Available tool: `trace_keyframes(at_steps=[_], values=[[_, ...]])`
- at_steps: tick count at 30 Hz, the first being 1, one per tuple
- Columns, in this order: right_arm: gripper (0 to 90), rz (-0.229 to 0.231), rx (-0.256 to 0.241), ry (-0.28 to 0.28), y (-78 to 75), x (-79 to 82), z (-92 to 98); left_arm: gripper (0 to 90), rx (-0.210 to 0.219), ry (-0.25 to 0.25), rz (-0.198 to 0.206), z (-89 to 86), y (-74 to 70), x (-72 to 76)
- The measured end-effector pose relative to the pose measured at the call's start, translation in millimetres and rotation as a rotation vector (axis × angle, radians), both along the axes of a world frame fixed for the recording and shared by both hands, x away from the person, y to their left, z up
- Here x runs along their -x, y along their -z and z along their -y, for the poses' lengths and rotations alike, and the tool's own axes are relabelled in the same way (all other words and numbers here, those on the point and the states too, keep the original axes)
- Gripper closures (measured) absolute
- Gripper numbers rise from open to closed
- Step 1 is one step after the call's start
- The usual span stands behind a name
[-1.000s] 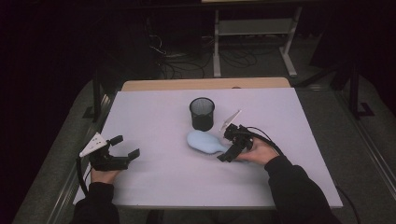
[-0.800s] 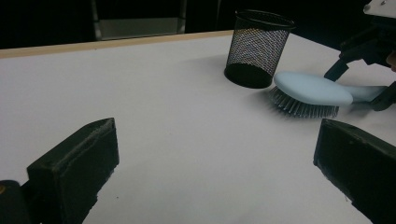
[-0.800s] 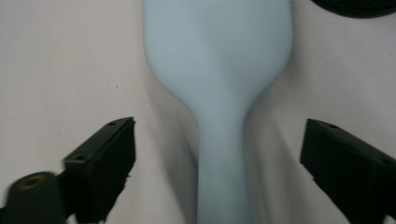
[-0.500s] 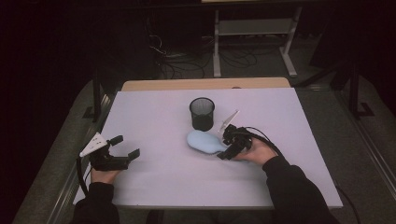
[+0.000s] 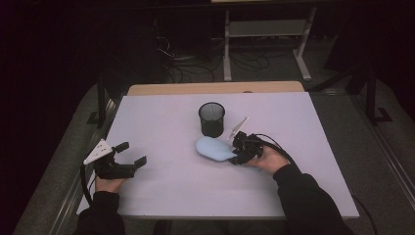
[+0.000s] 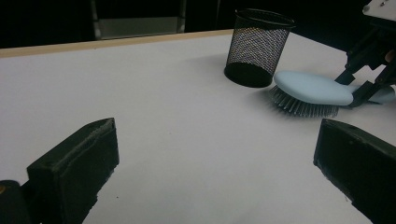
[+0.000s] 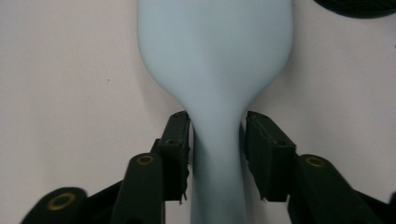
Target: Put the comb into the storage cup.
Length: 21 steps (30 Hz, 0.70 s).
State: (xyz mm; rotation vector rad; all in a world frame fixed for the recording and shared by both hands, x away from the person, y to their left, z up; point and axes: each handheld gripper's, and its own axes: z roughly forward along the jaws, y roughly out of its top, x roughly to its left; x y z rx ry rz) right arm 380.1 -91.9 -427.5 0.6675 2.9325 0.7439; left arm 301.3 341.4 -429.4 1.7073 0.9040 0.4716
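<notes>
A light blue hairbrush [image 5: 213,148] [image 6: 310,88] lies bristles down on the white table [image 5: 171,191], just in front of a black mesh cup [image 5: 211,119] [image 6: 257,46] that stands upright. My right gripper [image 5: 236,155] [image 7: 217,121] comes in from the right, and its two jaws press on either side of the brush's narrow handle [image 7: 217,177], where it widens into the head. My left gripper [image 5: 132,152] [image 6: 217,135] rests near the table's left front and is open, with bare table between its jaws.
A wooden strip [image 5: 215,88] runs along the table's far edge. Behind it on the dark floor are a metal frame [image 5: 264,34] and loose cables [image 5: 186,63]. Bare white surface stretches between the two grippers.
The right gripper has edged slightly left along the brush handle. The brush, the cup and the left gripper have stayed put.
</notes>
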Motion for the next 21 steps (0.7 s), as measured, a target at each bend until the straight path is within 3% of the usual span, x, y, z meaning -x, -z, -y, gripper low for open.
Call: trace_keyframes(at_steps=[5, 21], values=[[68.1, -0.002, -0.003, -0.006, 0.2, 0.3, -0.7, 0.0, 0.000, 0.000, 0.000, 0.1, 0.0, 0.0], [68.6, 0.020, -0.014, -0.005, -3.2, 3.1, 0.5, 0.0, -0.001, -0.001, -0.002, 0.0, 0.2, 0.0]])
